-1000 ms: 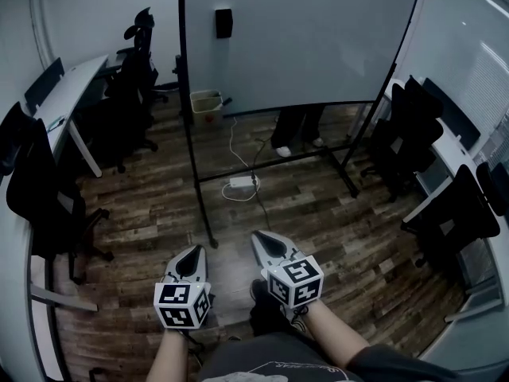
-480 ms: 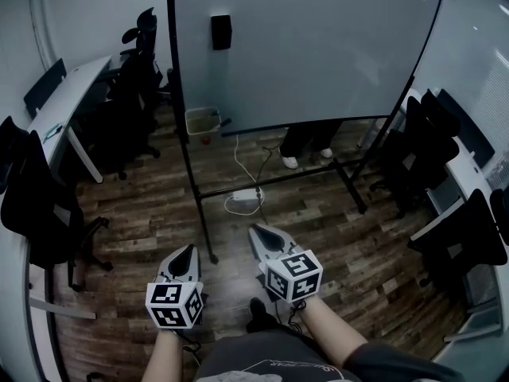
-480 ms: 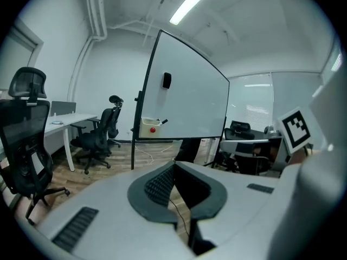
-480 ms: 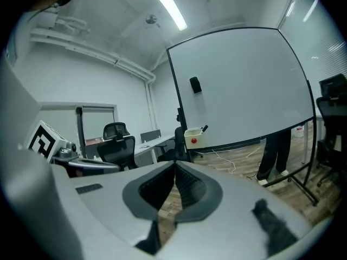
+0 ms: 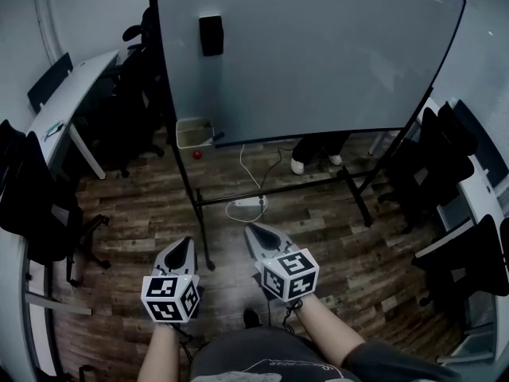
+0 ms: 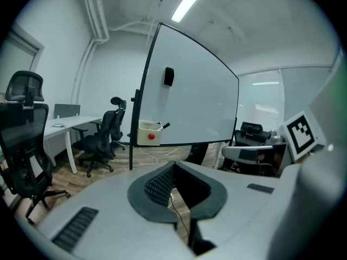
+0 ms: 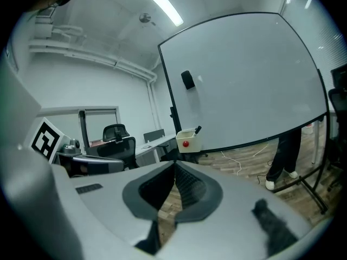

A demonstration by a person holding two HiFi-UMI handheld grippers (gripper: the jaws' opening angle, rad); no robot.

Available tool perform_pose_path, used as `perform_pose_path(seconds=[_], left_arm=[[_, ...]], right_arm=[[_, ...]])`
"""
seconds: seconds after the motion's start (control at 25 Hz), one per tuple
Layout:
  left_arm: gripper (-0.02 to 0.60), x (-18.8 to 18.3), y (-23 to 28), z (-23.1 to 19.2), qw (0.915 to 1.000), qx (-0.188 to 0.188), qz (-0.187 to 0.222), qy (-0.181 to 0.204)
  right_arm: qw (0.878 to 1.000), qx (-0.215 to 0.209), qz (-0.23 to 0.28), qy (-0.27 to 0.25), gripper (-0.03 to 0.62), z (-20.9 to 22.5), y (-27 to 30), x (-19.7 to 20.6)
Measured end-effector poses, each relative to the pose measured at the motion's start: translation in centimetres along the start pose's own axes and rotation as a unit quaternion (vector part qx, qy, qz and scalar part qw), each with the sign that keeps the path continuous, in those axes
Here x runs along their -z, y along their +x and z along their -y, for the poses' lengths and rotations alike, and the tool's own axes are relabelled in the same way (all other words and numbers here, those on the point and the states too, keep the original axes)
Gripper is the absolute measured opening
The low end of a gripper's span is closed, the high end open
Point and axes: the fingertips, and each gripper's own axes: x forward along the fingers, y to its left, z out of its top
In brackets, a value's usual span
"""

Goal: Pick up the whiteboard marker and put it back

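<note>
A black whiteboard marker point(image 6: 164, 125) point(image 7: 198, 129) sticks out of a cream holder box point(image 5: 195, 132) point(image 6: 148, 134) point(image 7: 187, 141) with a red knob, fixed at the lower left corner of the big whiteboard point(image 5: 310, 54). A black eraser point(image 5: 211, 36) clings to the board above it. My left gripper point(image 5: 184, 245) and right gripper point(image 5: 250, 231) hang side by side over the wooden floor, well short of the board. Both point toward it, shut and with nothing in them.
The board's black stand point(image 5: 199, 213) reaches across the floor ahead, with a power strip and cable point(image 5: 246, 205) under it. A person's legs point(image 5: 314, 153) show behind the board. Office chairs point(image 5: 127, 94) and a desk point(image 5: 67, 94) line the left, more chairs point(image 5: 445, 157) the right.
Both grippers have travelled forward toward the whiteboard, which now looks larger and nearer. Their jaws stayed shut.
</note>
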Motion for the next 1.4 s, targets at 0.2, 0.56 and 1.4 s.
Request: perform_pose_path(seconds=[0.2, 0.56, 1.4], left_arm=[[0.014, -1.1, 1.6, 0.2, 0.9997, -0.021, 0.012, -0.005], [0.014, -1.9, 2.8, -0.7, 0.9991, -0.038, 0.013, -0.009], [0.014, -7.8, 13.9, -8.5, 0.9990, -0.027, 0.033, -0.017]], right_arm=[[1.000, -0.019, -0.002, -0.002, 0.023, 1.5, 1.4, -0.4], [0.999, -0.040, -0.005, 0.011, 0.023, 1.9, 3.8, -0.9], [0.999, -0.022, -0.007, 0.044, 0.025, 7.1, 16.0, -5.2]])
